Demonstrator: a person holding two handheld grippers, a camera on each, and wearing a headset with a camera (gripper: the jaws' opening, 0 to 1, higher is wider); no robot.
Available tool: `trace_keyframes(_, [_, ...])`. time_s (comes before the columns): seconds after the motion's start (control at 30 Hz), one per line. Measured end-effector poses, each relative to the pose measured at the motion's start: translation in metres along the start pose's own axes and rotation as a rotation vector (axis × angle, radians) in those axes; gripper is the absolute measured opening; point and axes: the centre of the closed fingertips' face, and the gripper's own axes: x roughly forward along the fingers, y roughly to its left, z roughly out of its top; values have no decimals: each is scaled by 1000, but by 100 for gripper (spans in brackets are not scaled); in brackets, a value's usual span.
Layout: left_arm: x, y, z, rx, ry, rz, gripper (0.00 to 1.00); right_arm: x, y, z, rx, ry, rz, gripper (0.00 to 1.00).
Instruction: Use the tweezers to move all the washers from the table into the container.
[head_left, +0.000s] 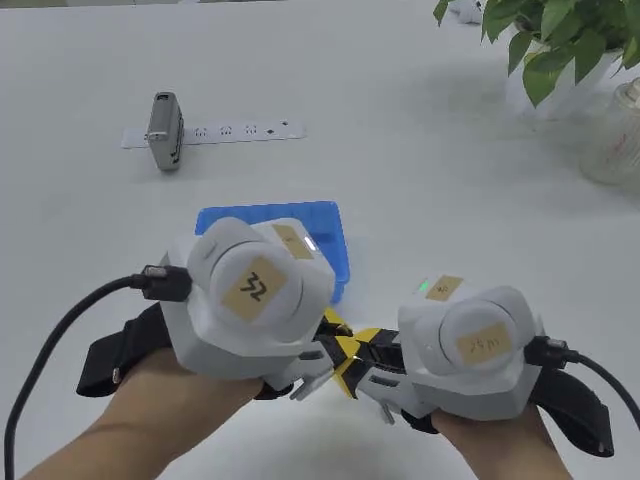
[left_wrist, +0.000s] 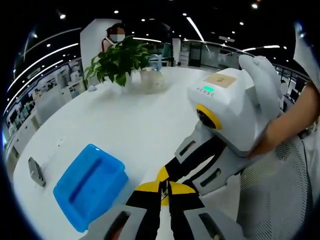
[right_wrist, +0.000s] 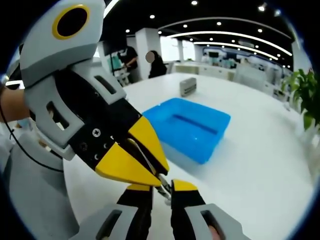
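Off to your far left on the white surface (head_left: 430, 170) sit a grey box (head_left: 165, 130) and a flat power strip (head_left: 240, 131), well apart from the work. Nearer you, the blue container (head_left: 328, 228) lies just beyond your left gripper (right_wrist: 159, 176), partly hidden behind it in the head view. It's a shallow open tray of bright blue plastic, and I can't make out anything inside it. Your left gripper is closed tip to tip on the tweezers (right_wrist: 150, 162), a thin silvery strip that runs along the seam of the yellow tips and sticks out past them. The strip's long axis follows the left jaws and points straight at your right gripper (right_wrist: 162, 192). That gripper's jaws stand narrow, with the strip's free end dipping into the slim gap, though I can't tell whether they pinch it. So the tool sits between your hands, nose to nose, with the container on the left hand's side. My guess is you're settling your hold on the tweezers, the picking not yet begun. Far right, a leafy plant (head_left: 545, 40) stands clear of it all
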Motion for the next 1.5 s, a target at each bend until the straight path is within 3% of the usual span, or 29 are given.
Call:
trace_keyframes(0.4, [0,2,2,-10,-10,10,1,0,1,0,-35,-3,2,6])
trace_keyframes(0.57, [-6,5,9,-41,-46,11,0,0,1,0,-39,-3,-1,5])
trace_keyframes(1.0, [-7,2,4,-39,-29,4,0,1,3,-1,-46,1,0,5])
trace_keyframes(1.23, [-11,0,4,-2,-34,14,0,2,6,2,-61,-2,-2,6])
trace_keyframes(1.5, [-13,1,2,-27,-45,1,0,2,5,1,-64,2,-4,7])
